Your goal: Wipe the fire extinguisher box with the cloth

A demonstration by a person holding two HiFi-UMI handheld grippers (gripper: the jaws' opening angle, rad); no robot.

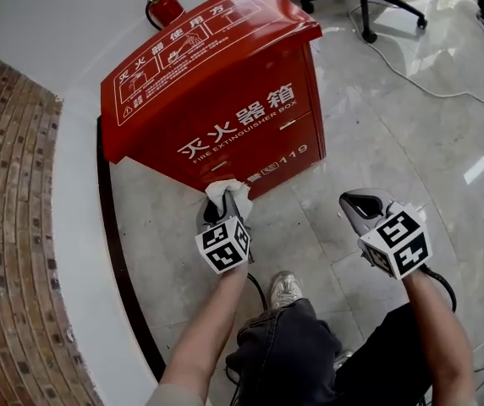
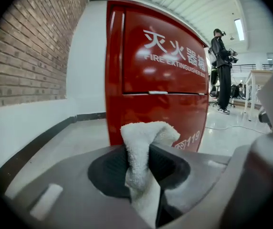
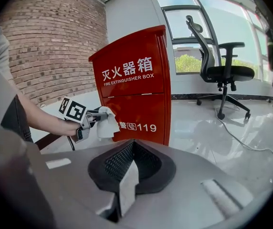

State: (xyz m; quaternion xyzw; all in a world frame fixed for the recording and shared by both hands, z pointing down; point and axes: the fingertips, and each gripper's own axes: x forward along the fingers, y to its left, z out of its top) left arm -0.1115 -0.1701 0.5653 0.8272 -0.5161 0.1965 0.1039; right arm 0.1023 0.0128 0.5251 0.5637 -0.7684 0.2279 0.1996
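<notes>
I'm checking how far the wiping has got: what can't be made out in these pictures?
- Whether the white terry cloth touches the red metal fire extinguisher box: head view, the cloth itself covers that spot.
- Red fire extinguisher: head view, body hidden behind the box.
- Instruction print on the box lid: head view, too small.
- Black office chair: head view, cut off by the top edge.

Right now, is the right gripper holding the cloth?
No, the white cloth sits clamped in the left gripper; the right gripper is shut, empty.
</notes>
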